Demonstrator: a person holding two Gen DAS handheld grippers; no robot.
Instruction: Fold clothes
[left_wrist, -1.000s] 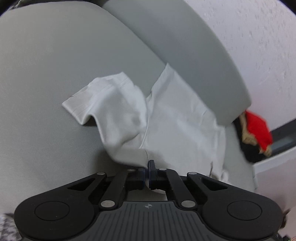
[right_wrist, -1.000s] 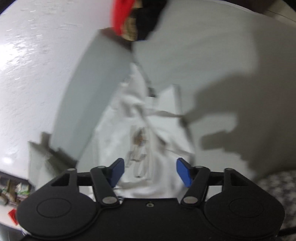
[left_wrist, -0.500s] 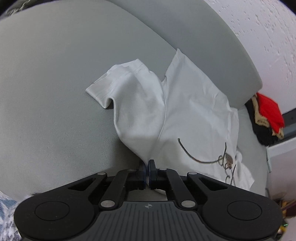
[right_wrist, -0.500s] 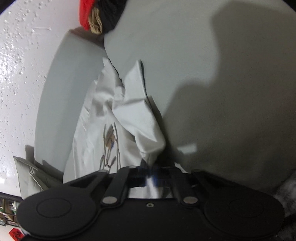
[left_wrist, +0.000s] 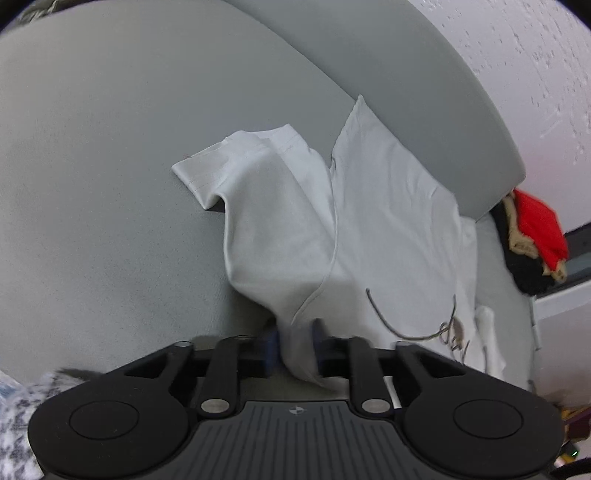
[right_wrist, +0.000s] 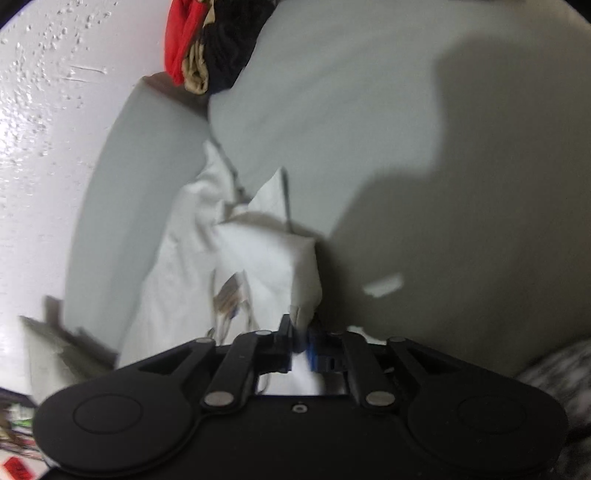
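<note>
A white T-shirt (left_wrist: 369, 229) with a dark line drawing lies on a grey cushioned seat (left_wrist: 103, 192), its far edge against the backrest. One sleeve (left_wrist: 236, 162) points left. My left gripper (left_wrist: 295, 347) has its jaws slightly apart with a bunch of the shirt's near edge between them. In the right wrist view the same shirt (right_wrist: 236, 266) is rumpled, and my right gripper (right_wrist: 301, 339) is shut on a fold of it. The right view is blurred.
A grey backrest (left_wrist: 424, 92) runs along a white textured wall (left_wrist: 535, 66). A pile of red, black and tan clothes (left_wrist: 532, 240) lies at the seat's end, also in the right wrist view (right_wrist: 210, 48). A patterned black-and-white fabric (left_wrist: 14, 417) is near me.
My right gripper went from open to shut on the shirt fold. My left gripper's jaws have parted a little, with the cloth still between them. Both views shifted over the shirt.
</note>
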